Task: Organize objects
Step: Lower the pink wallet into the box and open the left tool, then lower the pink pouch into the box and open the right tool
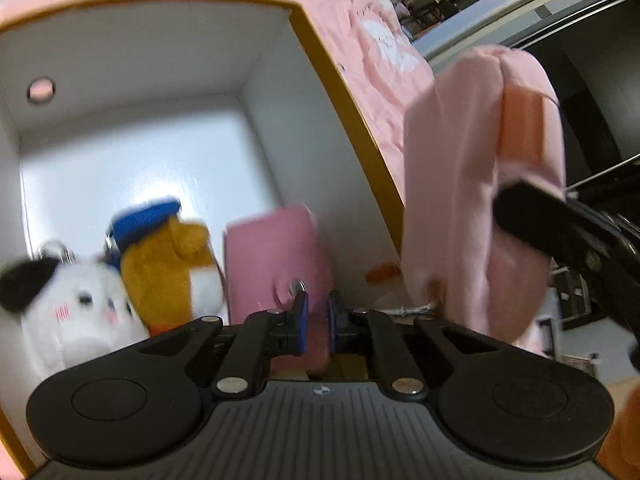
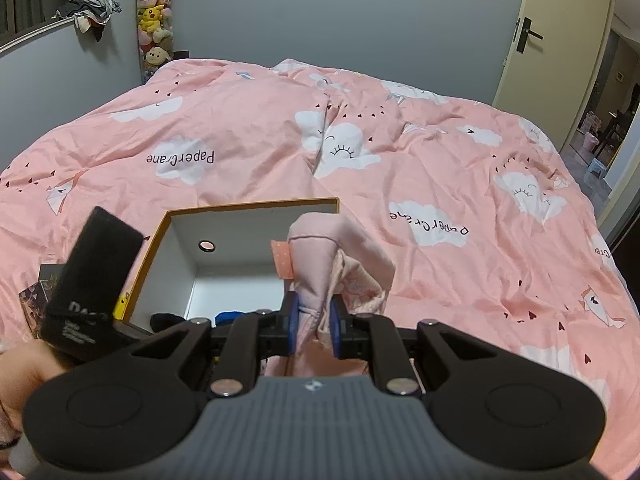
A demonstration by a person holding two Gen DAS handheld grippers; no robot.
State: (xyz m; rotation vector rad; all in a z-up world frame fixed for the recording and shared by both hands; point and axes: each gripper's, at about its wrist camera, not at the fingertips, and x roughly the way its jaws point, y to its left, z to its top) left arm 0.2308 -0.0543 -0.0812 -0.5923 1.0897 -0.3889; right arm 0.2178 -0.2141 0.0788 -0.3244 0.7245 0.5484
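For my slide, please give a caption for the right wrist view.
Right gripper holds a pale pink fabric pouch above an open white-lined cardboard box on the bed.

Bedroom — pink duvet [image 2: 248, 128], plush toys [image 2: 154, 20], door [image 2: 524, 36]

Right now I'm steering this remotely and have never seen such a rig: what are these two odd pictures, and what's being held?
There is no robot here: a person carries a two-finger gripper in each hand, and each gripper has a wide-angle camera looking along its fingers.

The left camera view looks into an open white box with a tan rim that sits on the bed. Inside are a white plush, a brown plush with a blue cap and a pink block. The left gripper is closed on that pink block.

The right camera view looks across the pink bedspread from above the same box. The right gripper is pinching a bunched pink cloth item just over the box. That cloth also shows at the right of the left view.
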